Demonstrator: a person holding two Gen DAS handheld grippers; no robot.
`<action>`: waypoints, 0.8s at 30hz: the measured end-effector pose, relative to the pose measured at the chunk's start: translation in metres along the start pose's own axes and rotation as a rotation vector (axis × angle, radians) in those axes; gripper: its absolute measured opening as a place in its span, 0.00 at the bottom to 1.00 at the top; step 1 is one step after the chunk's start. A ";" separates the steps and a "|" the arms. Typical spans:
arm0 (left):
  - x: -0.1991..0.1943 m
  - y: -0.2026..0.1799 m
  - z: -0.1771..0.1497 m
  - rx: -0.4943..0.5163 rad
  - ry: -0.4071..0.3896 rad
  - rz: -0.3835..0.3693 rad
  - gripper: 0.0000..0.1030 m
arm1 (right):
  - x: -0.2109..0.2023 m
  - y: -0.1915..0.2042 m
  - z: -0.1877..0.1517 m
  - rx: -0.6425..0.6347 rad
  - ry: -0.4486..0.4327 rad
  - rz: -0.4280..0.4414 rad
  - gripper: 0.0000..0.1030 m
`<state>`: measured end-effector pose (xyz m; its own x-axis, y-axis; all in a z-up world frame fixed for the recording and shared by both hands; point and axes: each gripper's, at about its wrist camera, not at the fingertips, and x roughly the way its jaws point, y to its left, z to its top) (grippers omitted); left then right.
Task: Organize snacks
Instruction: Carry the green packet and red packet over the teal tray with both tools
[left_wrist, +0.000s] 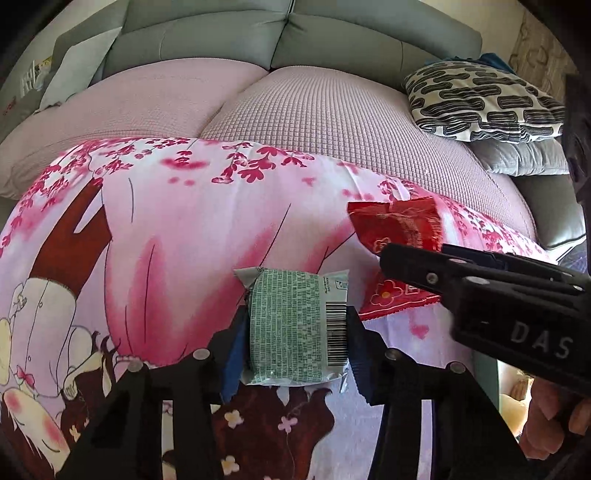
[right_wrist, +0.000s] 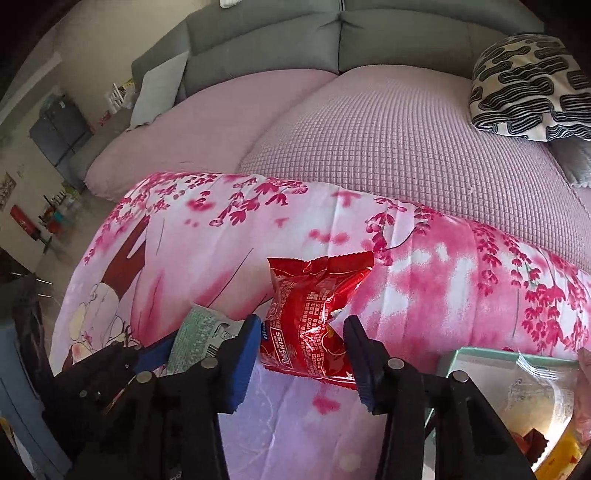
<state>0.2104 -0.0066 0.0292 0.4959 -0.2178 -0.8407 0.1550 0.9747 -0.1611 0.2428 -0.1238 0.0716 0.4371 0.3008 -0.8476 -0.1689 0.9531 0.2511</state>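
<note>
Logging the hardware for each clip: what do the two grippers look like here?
Both are black, angular plastic, studded with round silver bolt heads. The left gripper and the right gripper each carry blue pads on the inner faces of their fingers. Seen from the left wrist camera, the right gripper's body bears pale letters "DAS". No cables or sleeves show.

Wide bare stretch of pink floral cloth (left_wrist: 192, 229) left of and beyond green packet (left_wrist: 295, 325): free passage. Right side crowded: right gripper (left_wrist: 391, 254) over red packet (right_wrist: 314, 317), container (right_wrist: 517, 369) at cloth's right edge. Patterned cushion (left_wrist: 480, 99) far right on sofa (left_wrist: 314, 122).
</note>
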 end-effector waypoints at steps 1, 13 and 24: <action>-0.008 -0.001 -0.002 -0.002 -0.013 -0.008 0.49 | -0.009 0.000 -0.003 0.002 -0.019 0.003 0.48; -0.093 -0.097 -0.042 0.192 -0.091 -0.210 0.49 | -0.167 -0.059 -0.113 0.209 -0.234 -0.174 0.48; -0.072 -0.185 -0.099 0.310 0.049 -0.267 0.50 | -0.178 -0.119 -0.185 0.348 -0.127 -0.332 0.50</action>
<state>0.0614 -0.1667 0.0683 0.3632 -0.4512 -0.8152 0.5265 0.8212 -0.2200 0.0214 -0.2973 0.1061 0.5248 -0.0395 -0.8503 0.2929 0.9463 0.1368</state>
